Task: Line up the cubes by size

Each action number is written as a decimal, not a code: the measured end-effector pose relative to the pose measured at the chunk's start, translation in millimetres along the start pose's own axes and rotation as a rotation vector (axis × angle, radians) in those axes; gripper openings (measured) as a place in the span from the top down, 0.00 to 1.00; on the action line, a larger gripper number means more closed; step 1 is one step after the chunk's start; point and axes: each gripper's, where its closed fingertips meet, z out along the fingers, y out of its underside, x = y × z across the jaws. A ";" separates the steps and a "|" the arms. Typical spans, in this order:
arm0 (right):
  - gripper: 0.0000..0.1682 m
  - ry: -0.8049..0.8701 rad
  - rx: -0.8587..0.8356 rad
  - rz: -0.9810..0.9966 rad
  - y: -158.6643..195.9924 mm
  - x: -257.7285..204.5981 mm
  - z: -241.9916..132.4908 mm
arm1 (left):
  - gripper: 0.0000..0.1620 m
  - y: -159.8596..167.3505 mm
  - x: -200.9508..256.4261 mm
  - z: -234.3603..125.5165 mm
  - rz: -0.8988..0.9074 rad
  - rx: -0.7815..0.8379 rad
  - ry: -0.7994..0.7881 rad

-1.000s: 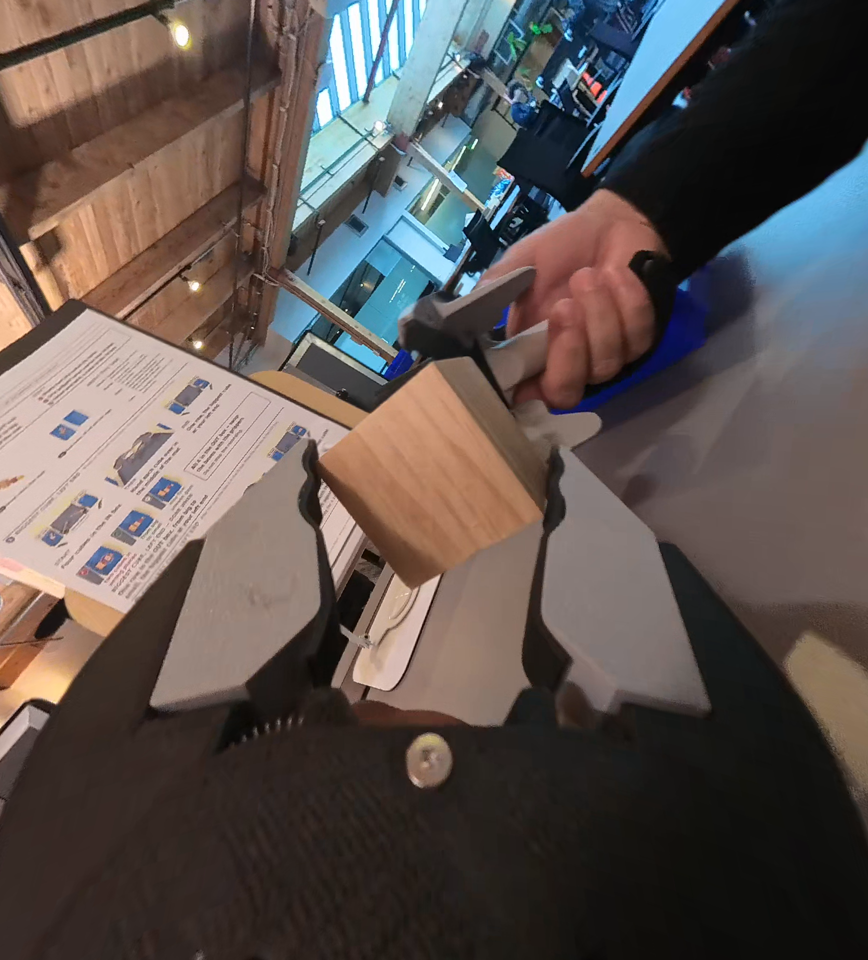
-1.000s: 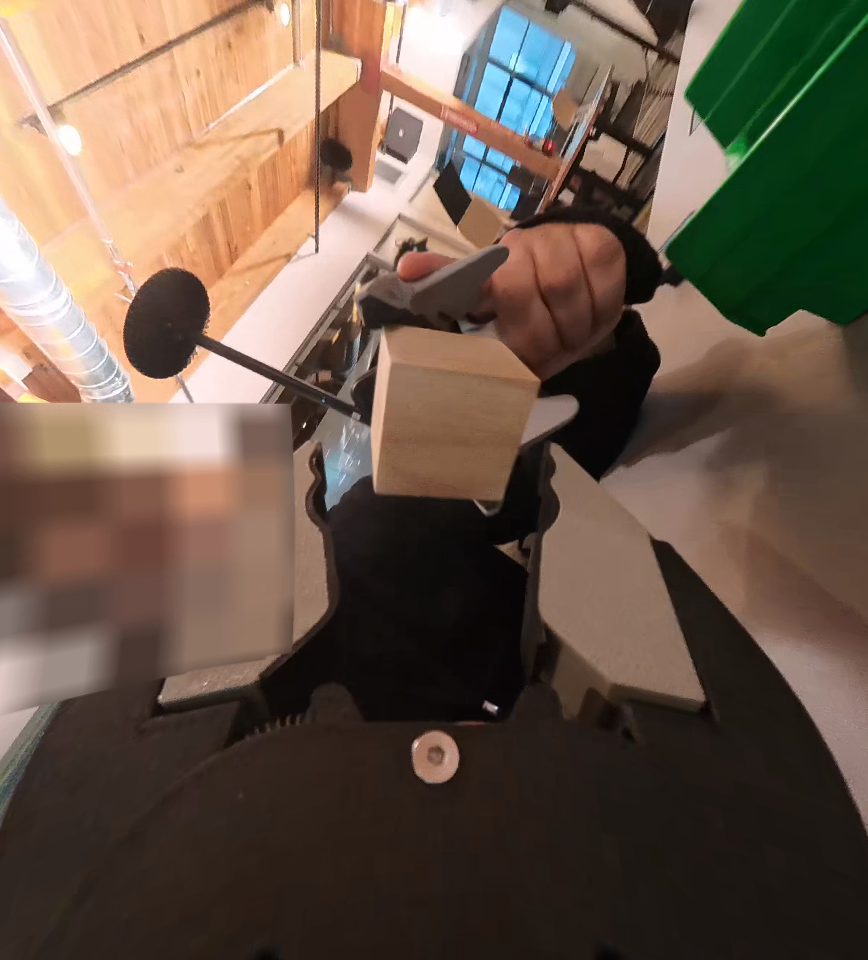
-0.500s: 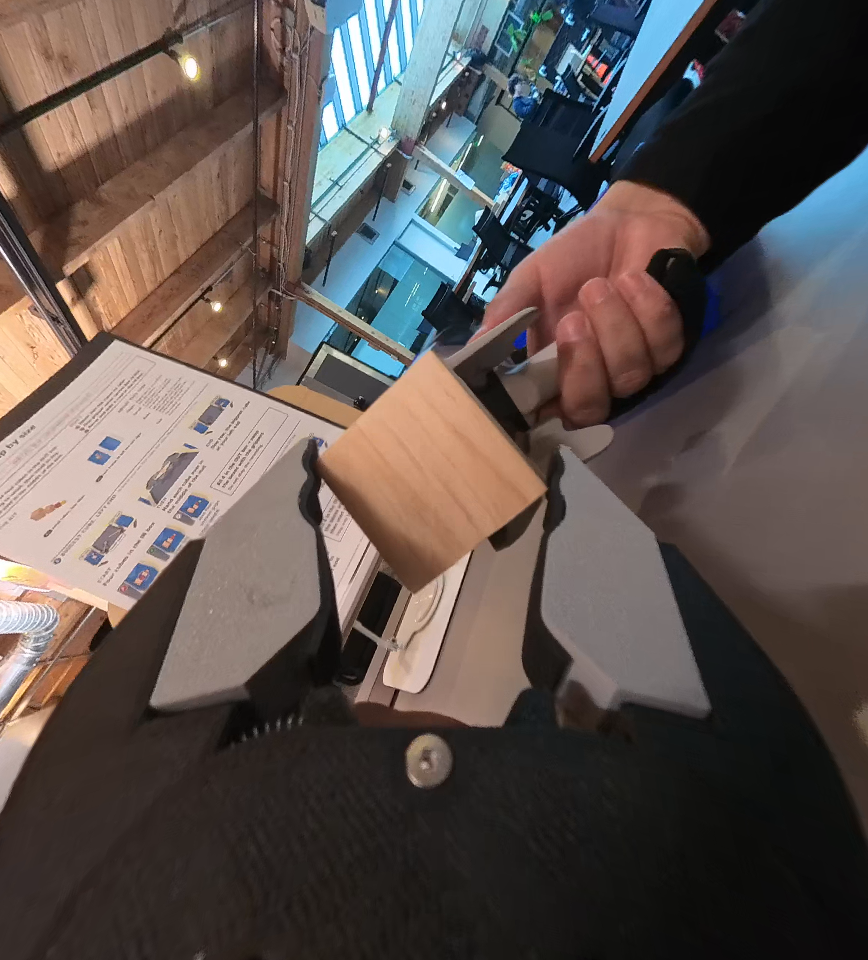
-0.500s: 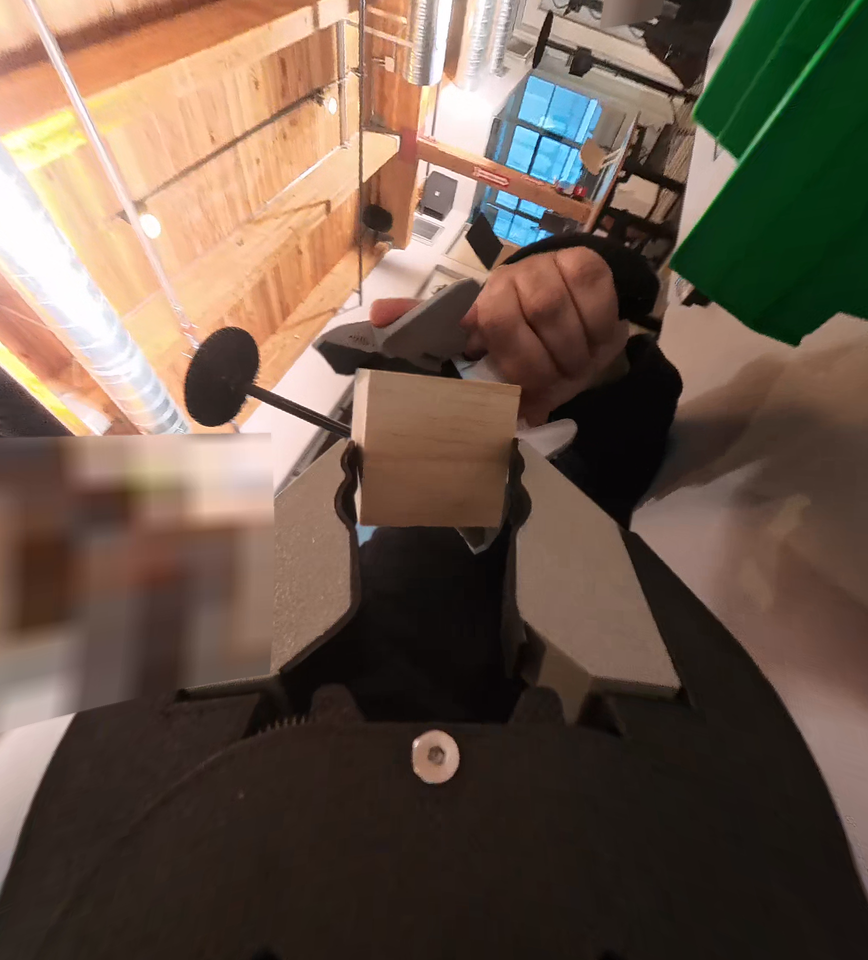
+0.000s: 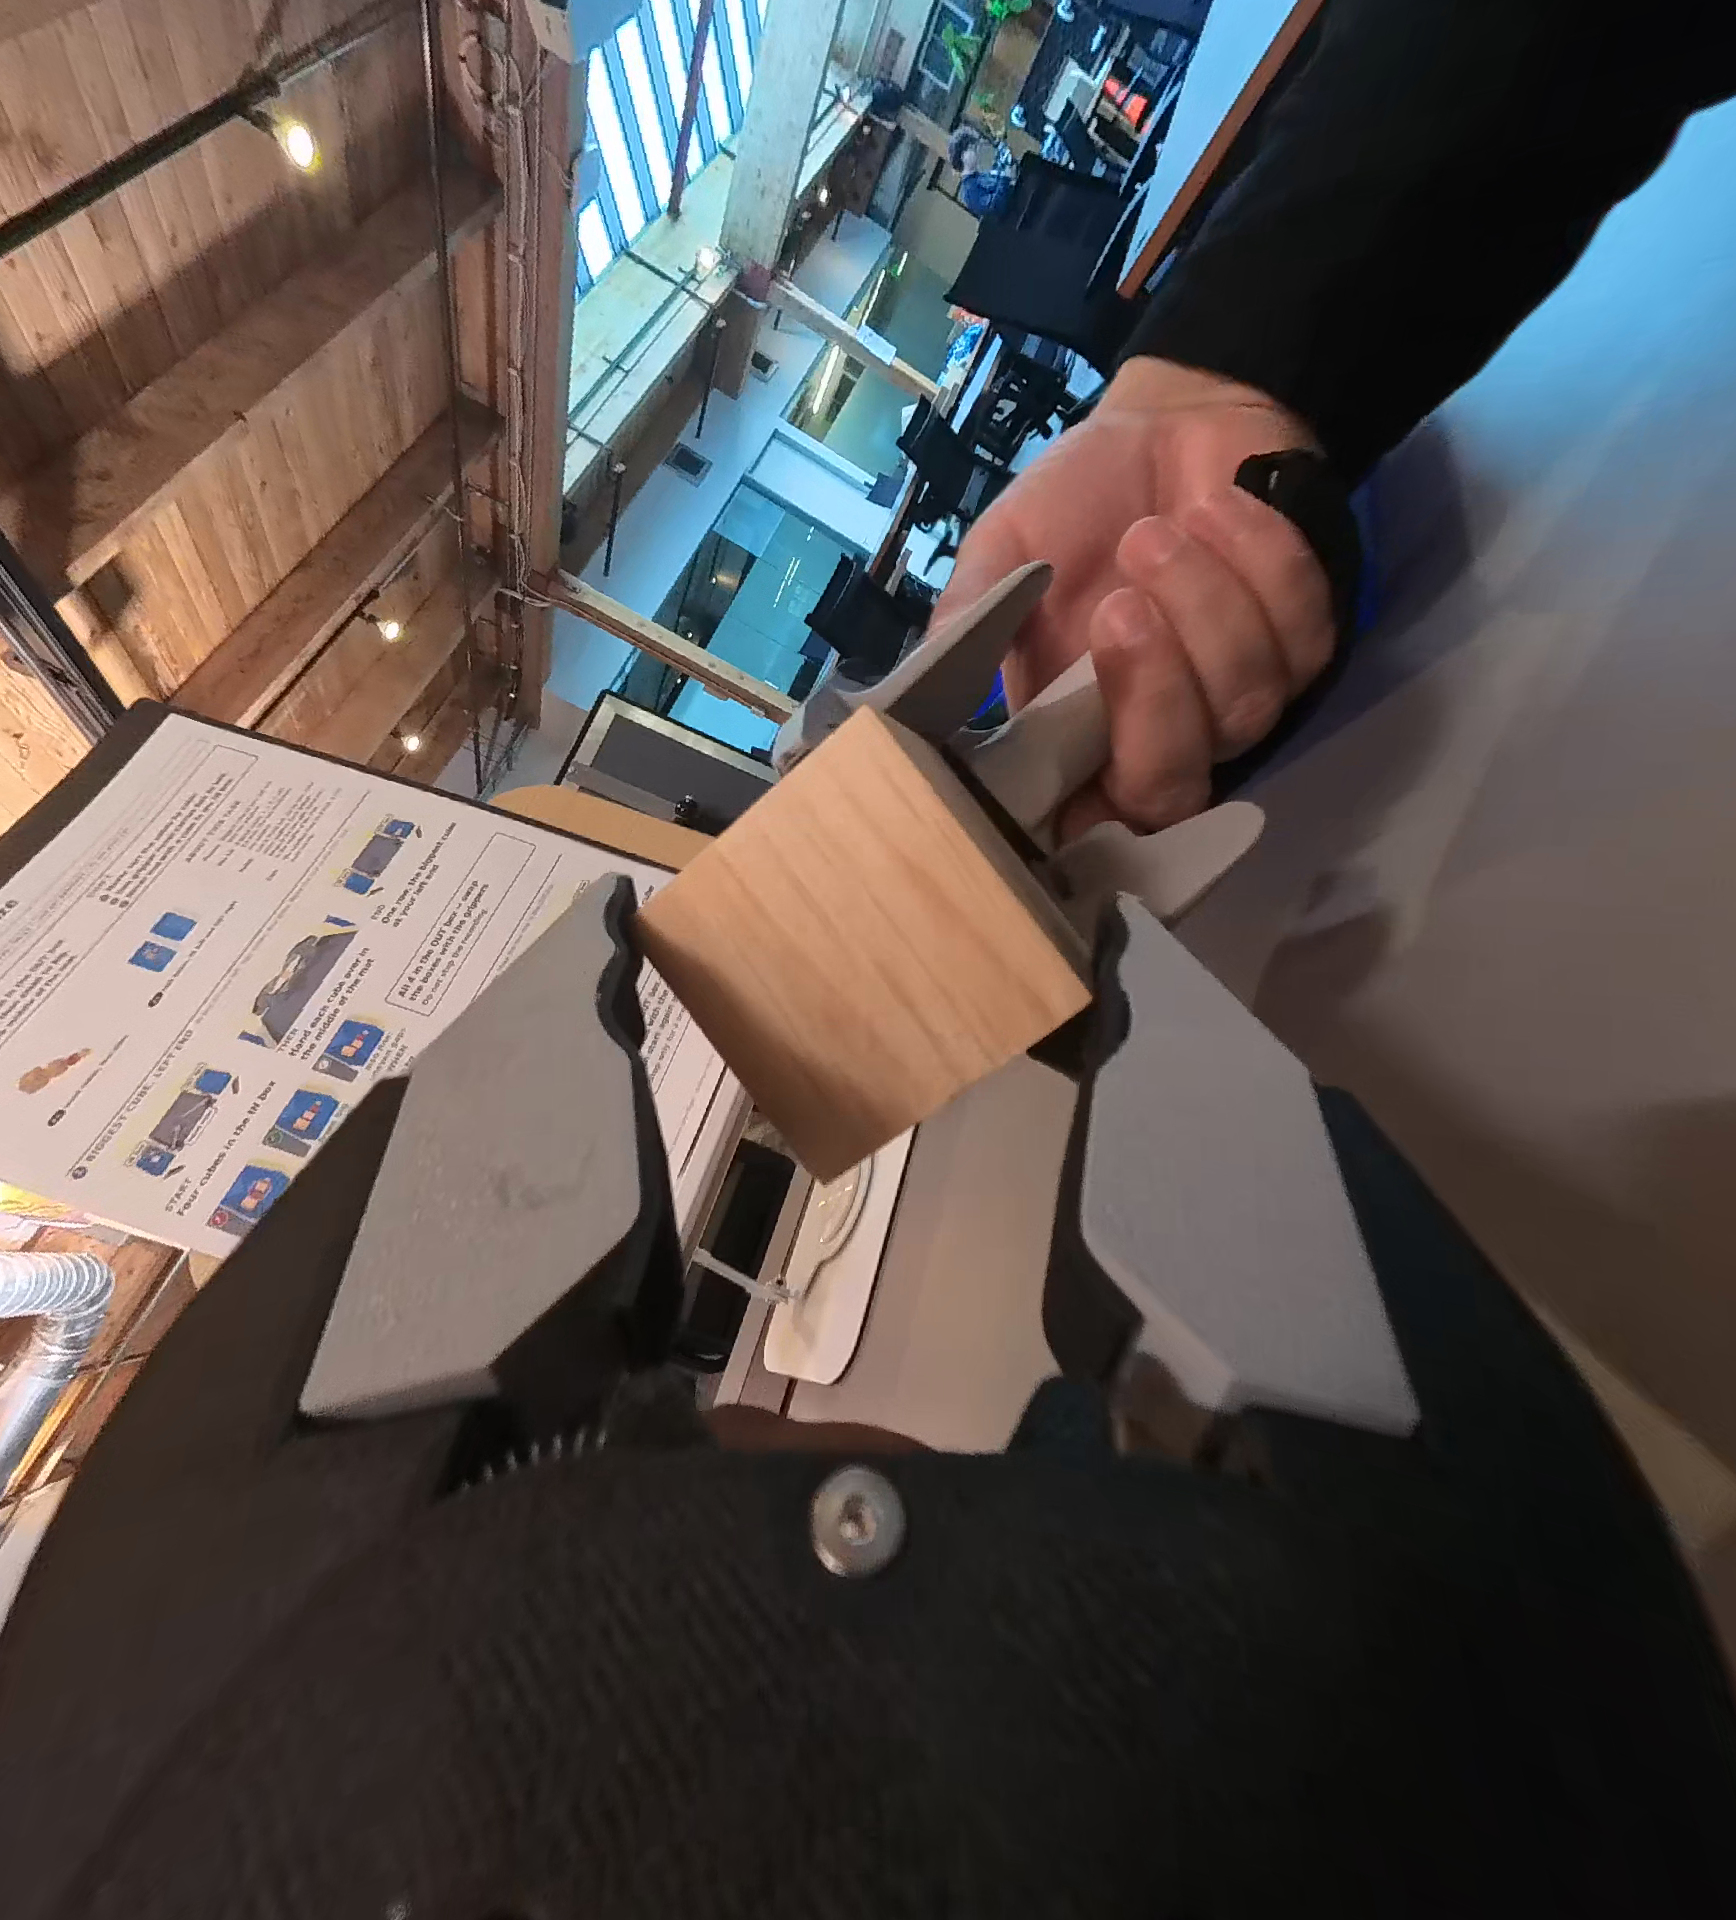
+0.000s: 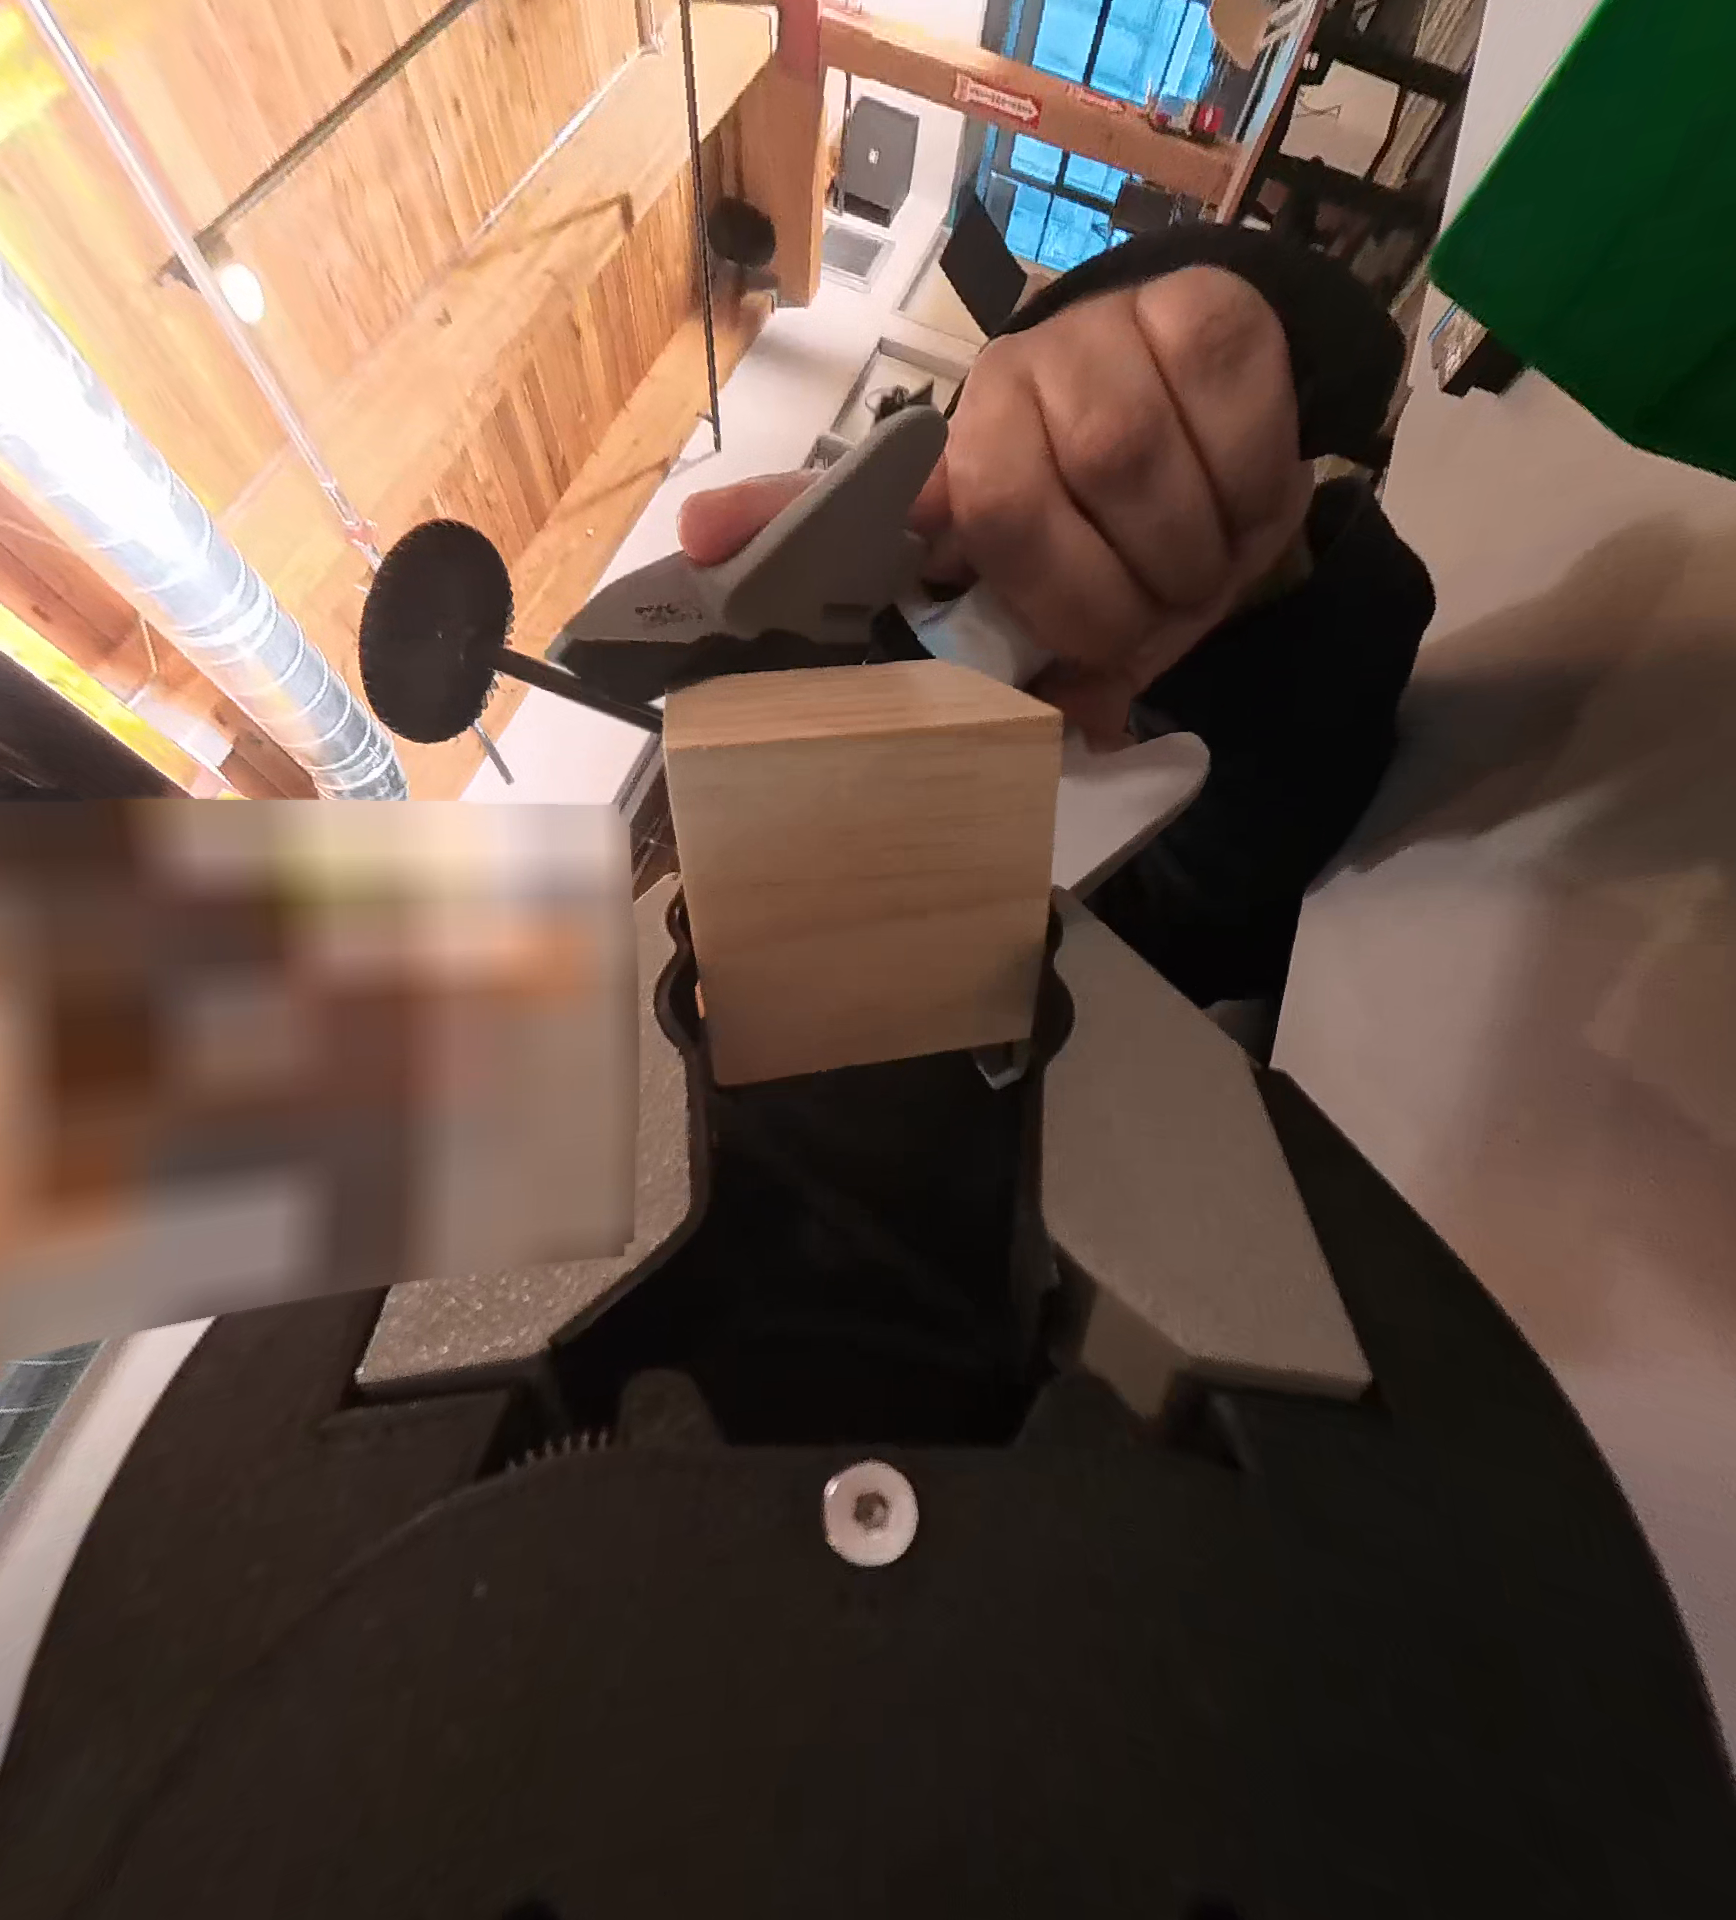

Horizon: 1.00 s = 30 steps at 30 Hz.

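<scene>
One light wooden cube (image 5: 864,956) hangs in the air between both grippers. My left gripper (image 5: 859,935) is shut on it, with the cube turned so its edges press into the two grey fingers. The right gripper (image 5: 957,727), held by a hand (image 5: 1186,603), grips the cube's far side. In the right wrist view my right gripper (image 6: 864,966) is shut on the same cube (image 6: 859,883), its faces flat against the pads. The left gripper (image 6: 802,582) and its hand show just behind the cube. No other cube is in view.
A printed instruction sheet on a black board (image 5: 199,987) stands at the left. A green bin (image 6: 1653,208) is at the upper right in the right wrist view. The pale table surface (image 5: 1570,935) runs along the right. A black disc on a rod (image 6: 428,634) sticks out near the cube.
My right gripper was open around the cube one second ago and has since closed on it. My left gripper has kept its hold. Both grippers have shifted slightly with the cube.
</scene>
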 end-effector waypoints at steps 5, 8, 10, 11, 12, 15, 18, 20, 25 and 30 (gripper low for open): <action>0.64 -0.077 0.114 0.013 -12.6 -4.1 -4.9 | 0.47 -1.5 1.2 0.2 -0.019 0.015 0.007; 0.65 -0.069 0.098 -0.008 -10.2 -4.7 -6.5 | 0.47 -3.5 2.8 1.2 -0.013 0.018 0.008; 0.65 -0.050 0.093 -0.020 -9.0 -4.9 -6.7 | 0.47 -3.3 3.3 1.4 -0.016 0.021 0.009; 0.65 -0.045 0.090 -0.023 -8.5 -5.2 -6.8 | 0.47 -3.7 3.5 1.4 -0.020 0.024 0.011; 0.65 -0.036 0.093 -0.029 -8.9 -5.1 -7.4 | 0.47 -3.1 3.4 1.7 -0.022 0.021 0.010; 0.65 0.026 0.127 -0.063 -14.1 -2.5 -11.7 | 0.47 3.8 1.9 4.5 -0.031 -0.012 -0.008; 0.65 0.110 0.160 -0.117 -18.4 0.4 -16.7 | 0.49 4.6 -0.5 6.8 -0.088 0.002 -0.038; 0.64 0.131 0.186 -0.168 -20.4 -6.9 -19.1 | 0.56 0.4 -7.8 6.1 -0.194 0.036 -0.055; 0.64 0.294 0.293 -0.425 -29.4 -58.3 -44.9 | 0.60 -0.9 -39.2 -3.6 -0.556 0.138 -0.099; 0.66 0.958 0.281 -0.934 -31.5 -117.8 -147.3 | 0.82 31.0 -65.8 -5.5 -0.896 0.095 -0.169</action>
